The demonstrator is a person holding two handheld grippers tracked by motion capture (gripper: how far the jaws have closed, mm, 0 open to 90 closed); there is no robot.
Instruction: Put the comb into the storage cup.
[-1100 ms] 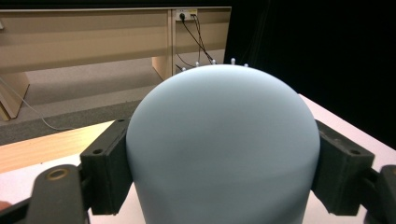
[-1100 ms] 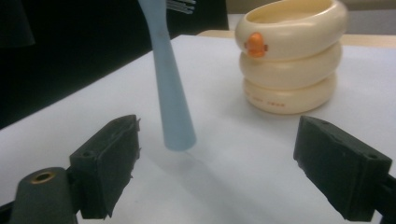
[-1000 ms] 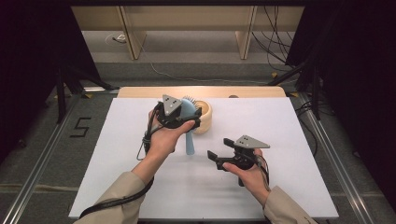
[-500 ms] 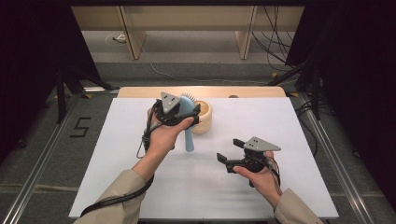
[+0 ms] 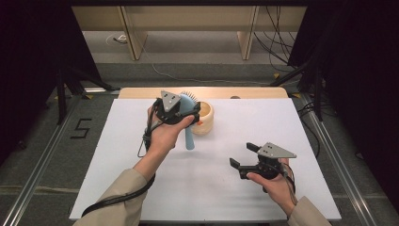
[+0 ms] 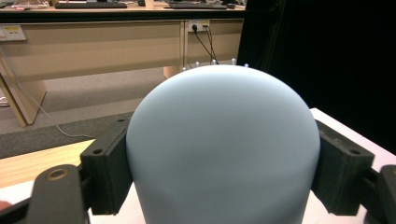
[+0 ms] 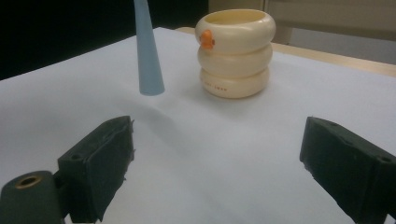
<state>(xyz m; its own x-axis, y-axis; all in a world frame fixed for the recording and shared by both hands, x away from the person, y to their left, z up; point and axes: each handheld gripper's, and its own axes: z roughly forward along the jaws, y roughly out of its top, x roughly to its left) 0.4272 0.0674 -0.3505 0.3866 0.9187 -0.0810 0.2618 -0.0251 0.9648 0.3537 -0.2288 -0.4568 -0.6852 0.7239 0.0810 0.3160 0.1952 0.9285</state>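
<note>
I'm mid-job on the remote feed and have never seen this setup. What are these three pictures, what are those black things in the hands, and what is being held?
A person stands at a white table and holds a hand-held tool with two black jaws in each hand. The high view looks down from above the person's side. The other two pictures come from cameras riding on each tool, looking along its jaws.

The left gripper is shut on the round head of a light blue hairbrush, held up off the table; its handle hangs down. Just behind it stands a cream ringed cup with a small orange mark on its side.

The right gripper is open with nothing between its jaws, low over the table and pointing toward the brush and cup.
</note>
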